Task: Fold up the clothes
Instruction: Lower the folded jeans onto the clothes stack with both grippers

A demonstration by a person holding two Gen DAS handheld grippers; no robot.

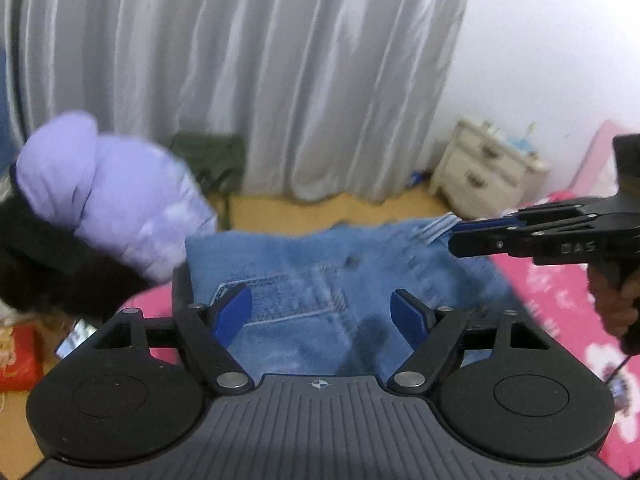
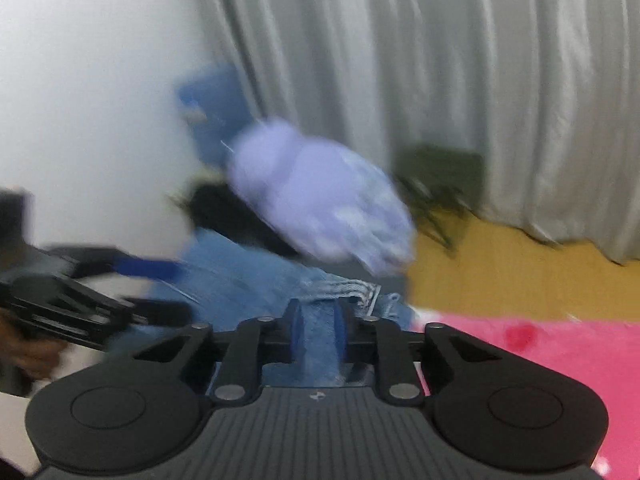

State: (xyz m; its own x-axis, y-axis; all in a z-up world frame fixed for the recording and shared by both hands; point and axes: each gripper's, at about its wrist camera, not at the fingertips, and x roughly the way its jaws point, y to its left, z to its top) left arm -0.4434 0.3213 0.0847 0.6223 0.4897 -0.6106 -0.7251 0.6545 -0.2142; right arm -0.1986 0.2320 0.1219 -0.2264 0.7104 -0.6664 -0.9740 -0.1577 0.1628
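A pair of blue denim jeans lies on a pink bedspread. My left gripper hovers over the pocket area with its blue pads wide apart and not pressing on the cloth. From the right, my right gripper reaches to the jeans' far right edge, held by a hand. In the right wrist view the right gripper is shut on a fold of the jeans near the waistband. The left gripper shows at the left, blurred, with its jaws apart.
A lilac puffer jacket with a black fur trim lies left of the jeans. Behind are a grey curtain, a green folding stool, a cream nightstand and wooden floor. A red packet lies low at the left.
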